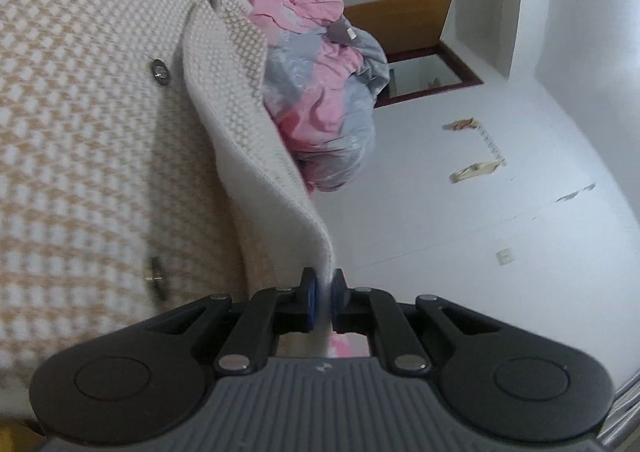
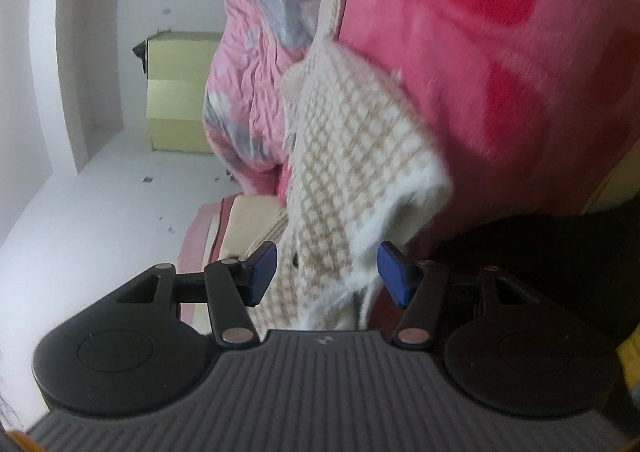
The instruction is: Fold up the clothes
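While the left gripper [image 1: 325,300] clamps an edge of the beige-and-white checked knit cardigan [image 1: 92,124] | right gripper [image 2: 326,272] fingers apart around another cardigan fold | cardigan lies over pink fleece blanket [image 2: 500,64], crumpled pink-grey quilt [image 1: 320,92] beside.

Counted one checked cardigan [image 1: 92,124] with two dark buttons [image 1: 159,73] on it, at 9 and 7 o'clock in the left wrist view. One crumpled pink-grey quilt [image 1: 316,64] at 12, plus two grippers, left [image 1: 324,302] and right [image 2: 326,272].
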Demonstrator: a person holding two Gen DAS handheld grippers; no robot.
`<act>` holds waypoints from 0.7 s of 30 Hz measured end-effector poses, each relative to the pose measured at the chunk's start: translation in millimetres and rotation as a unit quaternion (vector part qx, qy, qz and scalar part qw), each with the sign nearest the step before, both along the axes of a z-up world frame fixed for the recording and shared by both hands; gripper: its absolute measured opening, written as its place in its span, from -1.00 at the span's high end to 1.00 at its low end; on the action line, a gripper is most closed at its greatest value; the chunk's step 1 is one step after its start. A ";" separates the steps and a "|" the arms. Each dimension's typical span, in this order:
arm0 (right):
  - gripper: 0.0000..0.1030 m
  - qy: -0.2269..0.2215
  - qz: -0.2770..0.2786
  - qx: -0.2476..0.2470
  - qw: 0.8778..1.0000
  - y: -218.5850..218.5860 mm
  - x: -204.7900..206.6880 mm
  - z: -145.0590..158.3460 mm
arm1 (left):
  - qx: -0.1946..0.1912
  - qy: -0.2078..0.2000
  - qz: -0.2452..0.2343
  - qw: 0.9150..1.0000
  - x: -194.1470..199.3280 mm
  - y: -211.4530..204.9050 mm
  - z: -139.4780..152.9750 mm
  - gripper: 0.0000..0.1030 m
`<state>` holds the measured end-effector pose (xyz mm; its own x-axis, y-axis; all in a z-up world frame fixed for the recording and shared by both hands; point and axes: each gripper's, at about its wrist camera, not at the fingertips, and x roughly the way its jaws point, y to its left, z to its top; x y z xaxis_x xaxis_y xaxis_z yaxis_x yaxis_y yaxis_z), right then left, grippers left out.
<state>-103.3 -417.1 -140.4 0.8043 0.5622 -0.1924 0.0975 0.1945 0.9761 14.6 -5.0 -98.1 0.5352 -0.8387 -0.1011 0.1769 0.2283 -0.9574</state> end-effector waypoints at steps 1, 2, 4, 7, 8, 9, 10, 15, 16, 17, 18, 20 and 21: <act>-0.09 0.002 0.003 0.013 1.000 2.4 3.2 -4.2 | -0.009 0.000 0.000 1.000 0.9 -0.4 1.5 0.87; -0.09 0.004 0.005 0.025 1.000 4.9 6.5 -8.4 | -0.019 0.000 0.002 1.000 1.3 0.2 2.5 0.87; -0.10 0.006 0.005 0.040 0.999 8.9 11.6 -12.1 | -0.040 -0.001 0.003 0.999 1.8 2.1 4.1 0.87; -0.10 0.005 -0.001 0.063 0.998 13.3 16.4 -15.9 | -0.059 -0.007 0.004 0.998 1.5 4.6 7.1 0.87; -0.11 0.000 -0.009 0.067 0.998 13.8 16.8 -16.3 | -0.060 -0.009 0.005 0.998 0.8 5.3 8.0 0.87; -0.11 -0.007 -0.018 0.073 0.997 13.6 16.9 -17.0 | -0.058 -0.011 0.005 0.998 -0.1 6.3 8.1 0.87; -0.08 -0.015 -0.031 0.080 0.996 12.3 16.1 -18.5 | -0.055 -0.012 0.005 0.998 -0.9 7.2 7.7 0.87; 0.95 -0.048 -0.097 0.045 0.993 -5.1 12.2 -11.2 | -0.002 -0.010 0.009 1.000 -8.7 13.0 -2.4 0.89; 0.96 -0.065 -0.107 0.013 0.992 -7.9 9.5 -1.4 | 0.018 -0.010 0.008 1.000 -10.4 11.9 -4.5 0.89; 0.96 -0.082 -0.117 -0.020 0.990 -10.7 6.9 8.4 | 0.038 -0.010 0.006 0.999 -11.9 10.3 -7.1 0.90; 0.96 -0.099 -0.126 -0.052 0.986 -13.5 4.2 18.2 | 0.055 -0.009 0.002 0.998 -13.4 8.6 -10.3 0.90; 0.97 -0.103 -0.129 -0.098 0.981 -17.5 2.2 26.6 | 0.087 -0.010 -0.005 0.996 -16.2 5.6 -16.1 0.90; 0.97 -0.093 -0.127 -0.114 0.981 -19.4 1.8 26.0 | 0.101 -0.010 -0.008 0.995 -17.4 3.4 -18.5 0.91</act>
<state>-101.5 -436.5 -114.4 0.9462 0.2976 -0.1269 -0.0037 0.4022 0.9155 -2.8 -1.7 -116.5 0.5250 -0.8107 -0.2590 0.2001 0.4133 -0.8883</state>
